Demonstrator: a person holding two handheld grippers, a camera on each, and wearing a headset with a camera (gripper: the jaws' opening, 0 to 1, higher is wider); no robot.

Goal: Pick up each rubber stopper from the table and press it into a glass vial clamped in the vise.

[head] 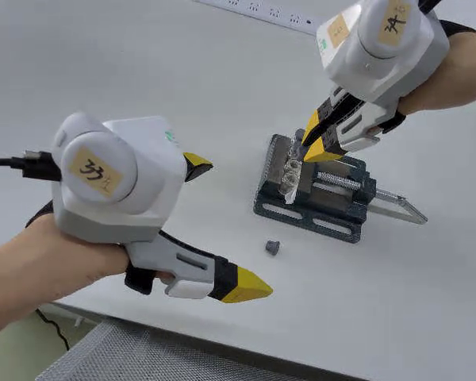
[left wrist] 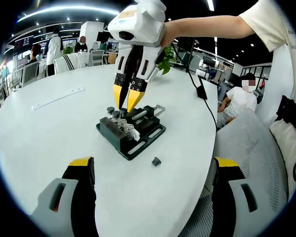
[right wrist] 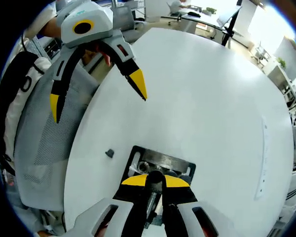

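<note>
A dark vise [head: 309, 214] [left wrist: 133, 143] [right wrist: 160, 159] stands on the white table and clamps a row of small glass vials [head: 292, 176] [left wrist: 123, 123]; some carry dark stoppers. My right gripper [head: 313, 149] [left wrist: 127, 101] [right wrist: 156, 180] hangs straight over the vials, its yellow tips nearly together with a dark rubber stopper [right wrist: 155, 174] between them. A loose grey stopper [head: 273, 248] [left wrist: 156, 161] [right wrist: 109, 153] lies on the table in front of the vise. My left gripper [head: 222, 226] [left wrist: 154, 165] [right wrist: 96, 96] hovers near the table's front edge, wide open with nothing in it.
A white power strip [head: 262, 12] [left wrist: 56, 98] [right wrist: 261, 158] lies along the far side of the table. A grey mesh chair [head: 127, 353] [left wrist: 246, 143] stands against the near edge. The vise handle [head: 401, 205] sticks out to the right. People sit in the background.
</note>
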